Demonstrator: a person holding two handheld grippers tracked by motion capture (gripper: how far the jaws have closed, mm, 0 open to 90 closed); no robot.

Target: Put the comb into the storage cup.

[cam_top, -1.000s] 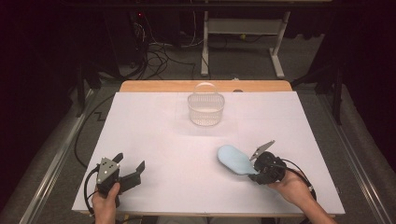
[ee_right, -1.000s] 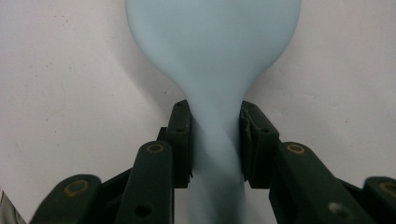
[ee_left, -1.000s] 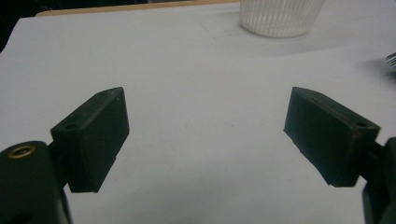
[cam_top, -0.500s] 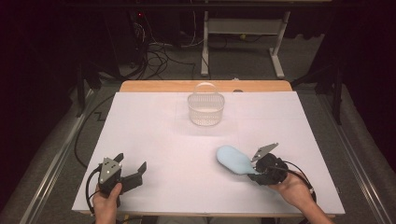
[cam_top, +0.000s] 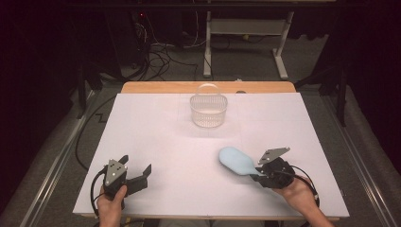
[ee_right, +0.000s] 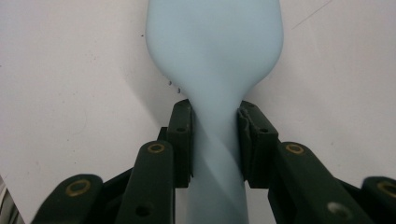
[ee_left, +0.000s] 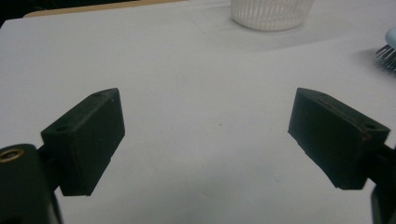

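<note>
A light blue hairbrush [cam_top: 235, 160] lies back up at the near right of the white table [cam_top: 165, 137]. My right gripper [cam_top: 259, 172] is shut on its handle [ee_right: 215, 154], both pads pressed against the narrow neck below the wide head [ee_right: 215, 42]. In the left gripper view the brush's bristles [ee_left: 387, 55] peek in at the right edge. My left gripper [cam_top: 138, 175] sits at the near left corner, held in a hand, its jaws wide open over bare table [ee_left: 201, 121] with nothing between them.
A clear ribbed plastic basket [cam_top: 208, 109] with a thin handle stands at the far middle of the table; its base [ee_left: 271, 11] shows in the left gripper view. A wooden strip [cam_top: 208, 87] edges the far side. Cables and a metal stand lie on the dark floor beyond.
The right gripper with the brush has shifted slightly toward the near right. The left gripper has stayed almost still.
</note>
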